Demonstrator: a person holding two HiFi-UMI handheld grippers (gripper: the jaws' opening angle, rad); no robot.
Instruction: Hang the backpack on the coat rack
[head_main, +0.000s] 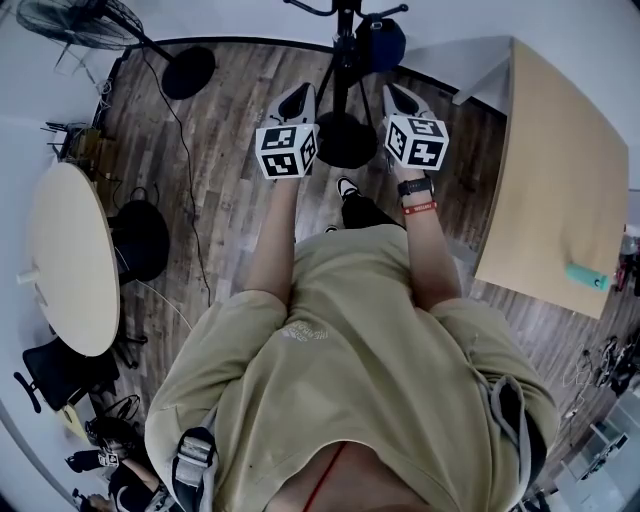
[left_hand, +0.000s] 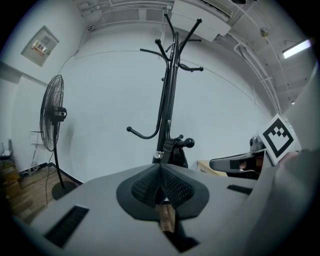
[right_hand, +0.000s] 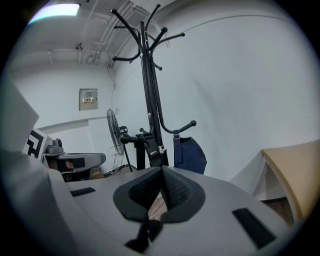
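Observation:
The dark blue backpack (right_hand: 190, 155) hangs by its strap from a low hook of the black coat rack (right_hand: 150, 100), next to the white wall. From the head view the backpack (head_main: 381, 41) sits beside the rack's pole (head_main: 345, 60), above the round base. My left gripper (head_main: 297, 100) and right gripper (head_main: 400, 97) are held side by side in front of the rack, a short way from it. Both are shut, jaws pressed together with nothing between them. The left gripper view faces the rack (left_hand: 167, 100) straight on.
A standing fan (left_hand: 52, 120) is left of the rack, its cable trailing over the wood floor. A round table (head_main: 70, 260) and black chairs are at my left. At my right is a wooden desk (head_main: 560, 170) with a teal bottle (head_main: 585, 277) on it.

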